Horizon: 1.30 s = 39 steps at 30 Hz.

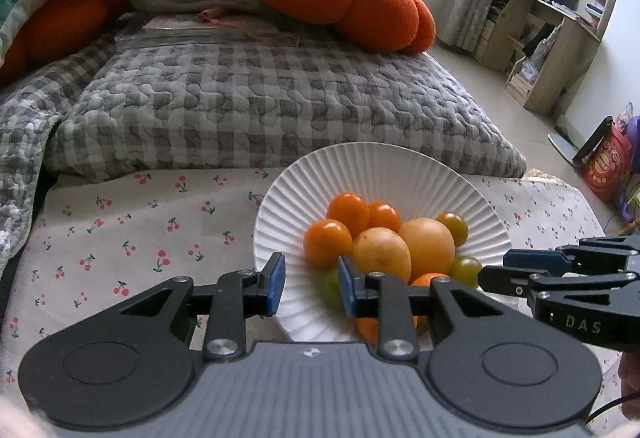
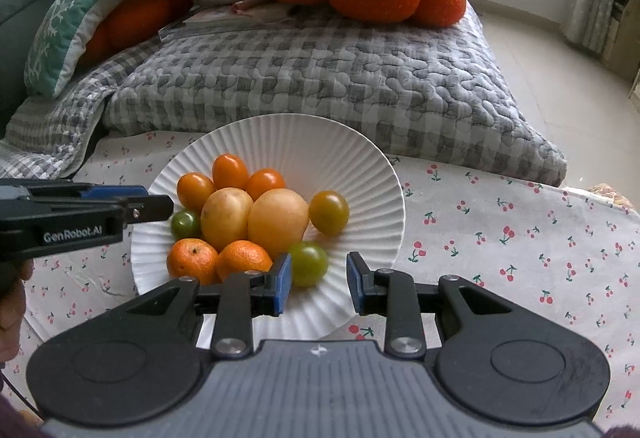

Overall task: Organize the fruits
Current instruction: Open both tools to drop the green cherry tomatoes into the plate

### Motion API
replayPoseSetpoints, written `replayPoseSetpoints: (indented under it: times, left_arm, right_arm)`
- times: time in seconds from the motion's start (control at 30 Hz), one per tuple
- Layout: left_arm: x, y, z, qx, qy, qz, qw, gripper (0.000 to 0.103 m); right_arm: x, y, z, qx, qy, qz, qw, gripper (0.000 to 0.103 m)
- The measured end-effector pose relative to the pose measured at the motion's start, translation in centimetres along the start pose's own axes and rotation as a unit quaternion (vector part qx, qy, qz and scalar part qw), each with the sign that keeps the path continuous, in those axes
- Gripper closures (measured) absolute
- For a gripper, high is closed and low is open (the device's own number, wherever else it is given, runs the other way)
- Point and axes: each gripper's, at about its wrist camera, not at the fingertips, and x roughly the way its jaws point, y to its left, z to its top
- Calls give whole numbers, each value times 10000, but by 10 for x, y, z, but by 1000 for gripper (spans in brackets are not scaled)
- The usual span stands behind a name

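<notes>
- The white ribbed plate [image 2: 280, 126] sits on the tabletop [image 2: 500, 238], which is covered with a cherry-print cloth. All the fruit I can see is piled on the plate, mostly on its near and left part.
- The left gripper [image 1: 310, 278] hovers over the plate's near-left rim. Its jaws are only a narrow gap apart and hold nothing.
- The right gripper [image 2: 318, 276] hangs over the near rim, also slightly parted and empty. A green tomato [image 2: 308, 264] lies just beyond its tips, closer to the left pad and untouched.
- Sorting looks barely begun. The two mandarins [image 2: 192, 262], the two large yellow fruits [image 2: 278, 220], the orange cherry tomatoes [image 2: 230, 170] and the olive-green tomato [image 2: 329, 212] are still mixed together.
- That green tomato seems the natural first pick for the right gripper, since it sits at the edge of the heap with bare plate on its right.
- The jaws will probably need to open wider than the tomato before they come down, or a pad will land on top and roll it.
- I'd close gently across its widest part, because the skin is smooth and round and may squirt out or split.
- I'd keep the left gripper back from the pile so the two don't bump. It could steady the rim if the plate starts to slide on the cloth.
- Lifting straight up should avoid nudging the mandarin beside it.
</notes>
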Motion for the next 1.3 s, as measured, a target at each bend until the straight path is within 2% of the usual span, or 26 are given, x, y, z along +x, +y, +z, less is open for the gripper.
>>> replayPoseSetpoints:
  times: [0.27,0.5,0.7,0.97,1.1,1.2,1.3]
  left_arm:
    - [-15,3,4,-19,-71,60,10000,80]
    - [-32,4,8,100,-150,312,9994,77]
    - [-49,3,4,243,-184,645,9975,69]
    - [-77,9,-15,252,-268,888,9954,62]
    - [-84,14,-27,144,-118,906,9957,62]
    - [-95,13,-30,125,-227,905,9956,61]
    - [-107,12,-33,141,-341,873,9955,55]
  right_arm:
    - [-14,4,6,12,-148,-62,9999,75]
    - [-23,17,6,-90,-190,-54,9998,73]
    - [-27,36,1,-318,-176,-54,9993,63]
    - [-48,56,-7,-506,-285,-147,9982,53]
    - [-56,61,-20,-661,-286,-293,9970,51]
    - [-60,59,-30,-614,-313,-356,9970,50]
    - [-67,58,-39,-547,-357,-364,9972,50]
